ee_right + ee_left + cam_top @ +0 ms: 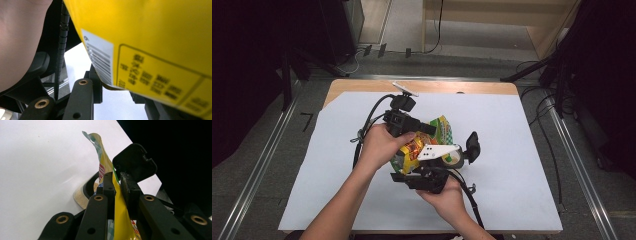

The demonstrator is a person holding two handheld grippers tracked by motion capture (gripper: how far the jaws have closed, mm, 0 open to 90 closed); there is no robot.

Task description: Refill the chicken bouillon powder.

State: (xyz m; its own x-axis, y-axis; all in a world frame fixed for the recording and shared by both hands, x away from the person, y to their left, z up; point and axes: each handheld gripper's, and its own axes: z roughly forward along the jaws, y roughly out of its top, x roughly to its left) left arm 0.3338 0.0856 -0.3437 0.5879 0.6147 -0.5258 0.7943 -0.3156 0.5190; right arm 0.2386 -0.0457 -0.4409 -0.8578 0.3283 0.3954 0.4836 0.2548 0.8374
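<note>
Snack bag (424,147), one, hangs above the white table (512,150), clenched between left tool (117,186) and right tool (115,92); right gripper view shows its barcode (100,60).

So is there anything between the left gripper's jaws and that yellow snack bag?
Nothing visible. In the left gripper view the left gripper already has its jaws pinched on the yellow snack bag, which runs up between them. A tape roll lies on the table behind the bag.

White sheet (512,150) (over wooden table (362,86)), tape roll (80,195)
</note>
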